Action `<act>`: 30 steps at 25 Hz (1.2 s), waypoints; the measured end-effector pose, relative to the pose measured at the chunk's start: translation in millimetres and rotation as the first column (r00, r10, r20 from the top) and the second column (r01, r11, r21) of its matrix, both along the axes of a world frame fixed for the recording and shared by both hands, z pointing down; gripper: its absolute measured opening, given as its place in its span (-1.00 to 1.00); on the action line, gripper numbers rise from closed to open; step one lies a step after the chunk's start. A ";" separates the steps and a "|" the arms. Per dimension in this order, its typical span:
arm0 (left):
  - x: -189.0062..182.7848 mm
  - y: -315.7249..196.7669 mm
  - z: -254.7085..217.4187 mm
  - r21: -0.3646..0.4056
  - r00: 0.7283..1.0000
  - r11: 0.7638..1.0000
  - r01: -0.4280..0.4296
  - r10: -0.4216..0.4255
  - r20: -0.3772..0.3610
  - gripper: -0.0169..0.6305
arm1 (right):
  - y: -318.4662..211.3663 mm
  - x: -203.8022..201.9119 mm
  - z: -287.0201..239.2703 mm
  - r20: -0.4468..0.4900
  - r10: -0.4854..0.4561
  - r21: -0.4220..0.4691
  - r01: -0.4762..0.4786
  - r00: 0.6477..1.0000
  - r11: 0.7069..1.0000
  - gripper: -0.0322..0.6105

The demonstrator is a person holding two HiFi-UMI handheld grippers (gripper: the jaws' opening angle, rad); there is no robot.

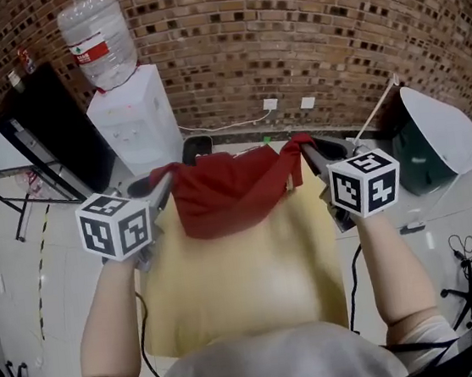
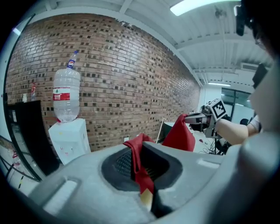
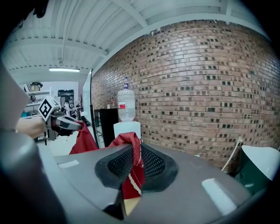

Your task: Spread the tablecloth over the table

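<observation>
Shirt: grey, at the head view's lower edge.
Left gripper: fingers clamped together on one red corner of the tablecloth.
Right gripper: fingers pinched on the other corner.
Cloth position: red with a pale yellow face, hanging between both grippers, held up before a brick wall and water dispenser.

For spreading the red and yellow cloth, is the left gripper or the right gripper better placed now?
Neither clearly. The left gripper and the right gripper each have jaws shut on a corner of the red and yellow fabric tablecloth, held up between them. Probably both must move together.
</observation>
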State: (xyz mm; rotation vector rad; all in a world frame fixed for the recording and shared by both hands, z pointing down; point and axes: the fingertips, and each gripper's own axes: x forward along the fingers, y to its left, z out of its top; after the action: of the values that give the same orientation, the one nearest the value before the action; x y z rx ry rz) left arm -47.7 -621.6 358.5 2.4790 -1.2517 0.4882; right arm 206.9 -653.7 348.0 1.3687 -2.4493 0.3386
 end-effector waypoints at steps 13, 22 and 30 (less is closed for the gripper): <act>-89.2 -185.8 7.8 0.012 0.984 0.990 0.137 -0.138 0.116 -0.92 | -168.5 54.5 -9.7 -0.034 0.236 0.030 -0.235 0.971 0.972 -0.81; -123.2 -222.3 24.9 0.029 0.971 0.983 0.180 -0.182 0.157 -0.92 | -204.7 89.0 26.7 -0.182 0.318 0.017 -0.320 0.931 0.947 -0.81; -133.9 -225.7 46.8 -0.014 0.970 0.980 0.196 -0.192 0.149 -0.92 | -211.8 88.3 59.4 -0.246 0.307 -0.054 -0.330 0.919 0.943 -0.81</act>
State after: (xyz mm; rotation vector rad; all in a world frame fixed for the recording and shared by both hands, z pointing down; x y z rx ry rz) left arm -181.6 -847.4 405.3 2.3007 -1.5153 0.6413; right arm 295.2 -865.5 407.4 1.6644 -1.9941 0.3397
